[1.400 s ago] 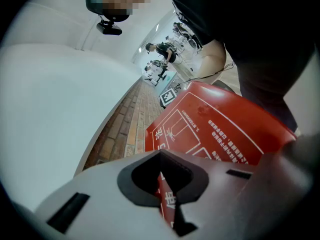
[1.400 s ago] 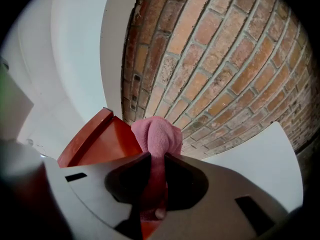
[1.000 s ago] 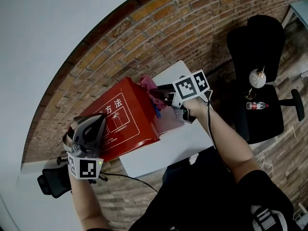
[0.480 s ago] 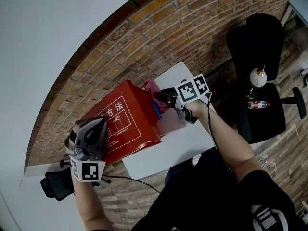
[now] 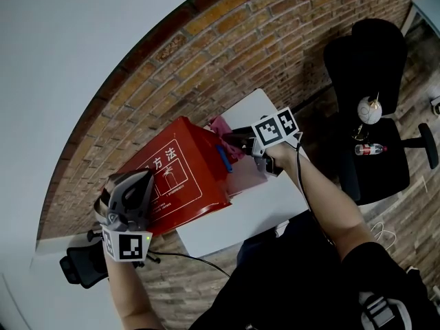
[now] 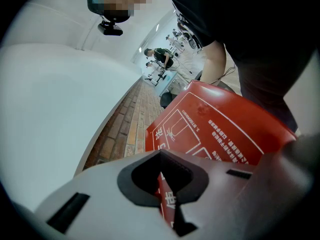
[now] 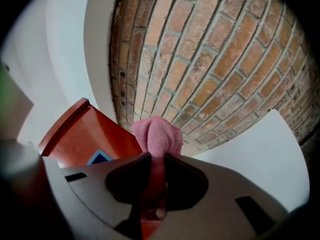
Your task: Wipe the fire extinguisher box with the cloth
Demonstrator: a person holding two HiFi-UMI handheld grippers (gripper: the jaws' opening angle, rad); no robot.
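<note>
Sitting at the 7 o'clock corner of the red fire extinguisher box [image 5: 182, 174], left gripper [image 5: 139, 179] has jaws shut, empty, prob. steadying it. Right gripper [image 5: 236, 140], at box's 2 o'clock, clamps pink cloth [image 5: 221, 126] by the far edge. Wipe step in hand; next needs cloth pressed flat & dragged along the panel.

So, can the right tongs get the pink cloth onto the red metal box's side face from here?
Probably yes: the right tongs grip the pink cloth right beside the red metal box, and nothing visible stands between them.
</note>
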